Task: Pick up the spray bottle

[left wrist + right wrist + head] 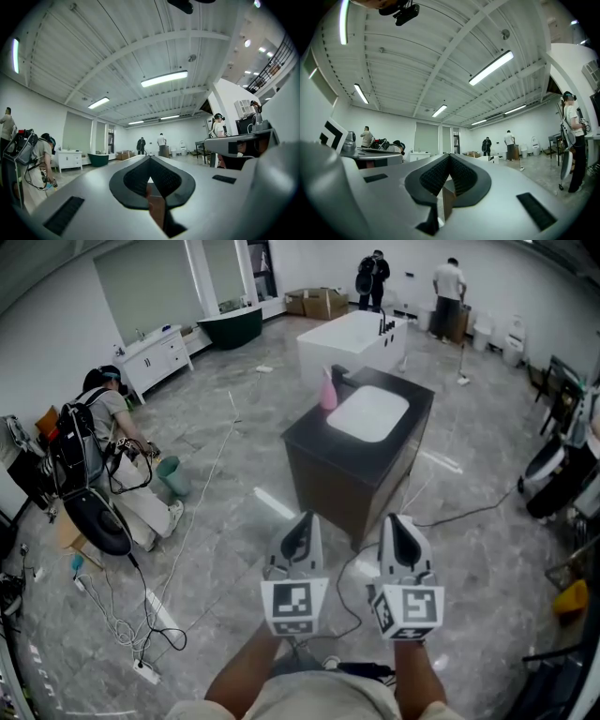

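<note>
Both jaw pairs pressed shut on nothing, left gripper (302, 524) and right gripper (405, 527) held level ahead of me, approach phase I reckon, since the pink plastic spray bottle (328, 390) stands well off on the dark vanity counter (413, 393) beside the white basin (368, 414).

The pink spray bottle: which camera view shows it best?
The head view: the pink spray bottle stands clearly on the dark counter beside the white basin. Neither gripper view shows it.
</note>
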Tool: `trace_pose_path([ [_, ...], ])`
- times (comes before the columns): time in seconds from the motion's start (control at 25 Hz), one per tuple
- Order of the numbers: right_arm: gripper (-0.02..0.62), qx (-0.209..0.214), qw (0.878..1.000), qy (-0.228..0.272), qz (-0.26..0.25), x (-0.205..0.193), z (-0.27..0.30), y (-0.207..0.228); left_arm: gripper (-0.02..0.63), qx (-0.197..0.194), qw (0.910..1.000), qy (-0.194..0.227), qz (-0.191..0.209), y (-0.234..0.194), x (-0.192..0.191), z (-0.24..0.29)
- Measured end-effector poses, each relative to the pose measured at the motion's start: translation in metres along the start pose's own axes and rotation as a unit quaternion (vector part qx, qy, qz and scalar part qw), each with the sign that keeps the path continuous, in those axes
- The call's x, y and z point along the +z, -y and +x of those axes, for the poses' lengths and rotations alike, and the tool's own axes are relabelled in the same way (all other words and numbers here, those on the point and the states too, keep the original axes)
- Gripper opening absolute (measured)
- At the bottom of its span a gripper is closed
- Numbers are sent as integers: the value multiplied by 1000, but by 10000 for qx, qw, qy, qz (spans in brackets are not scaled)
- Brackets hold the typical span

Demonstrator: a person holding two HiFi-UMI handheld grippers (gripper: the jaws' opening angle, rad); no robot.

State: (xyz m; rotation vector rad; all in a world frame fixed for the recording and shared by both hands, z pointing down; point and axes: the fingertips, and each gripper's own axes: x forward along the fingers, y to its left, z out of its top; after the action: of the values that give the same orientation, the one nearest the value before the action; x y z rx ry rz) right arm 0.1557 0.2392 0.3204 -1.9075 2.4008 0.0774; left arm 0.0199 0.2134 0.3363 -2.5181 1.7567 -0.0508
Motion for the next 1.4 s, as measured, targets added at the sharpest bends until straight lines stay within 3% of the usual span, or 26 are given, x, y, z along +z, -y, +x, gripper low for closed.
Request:
trace_pose_path([
  [0.48,5,-53,9999,-61,-120,-22,84,11,2,14,9998,109,-151,-39,-18,81],
  [1.0,5,-151,9992,-135,-341,-24,255,-25,2,-47,9992,102,-372,-158,-28,201],
  [1.4,5,-321,9989,-87,-327,-36,327,-26,2,-160,9995,83,-276,-202,-38,260],
])
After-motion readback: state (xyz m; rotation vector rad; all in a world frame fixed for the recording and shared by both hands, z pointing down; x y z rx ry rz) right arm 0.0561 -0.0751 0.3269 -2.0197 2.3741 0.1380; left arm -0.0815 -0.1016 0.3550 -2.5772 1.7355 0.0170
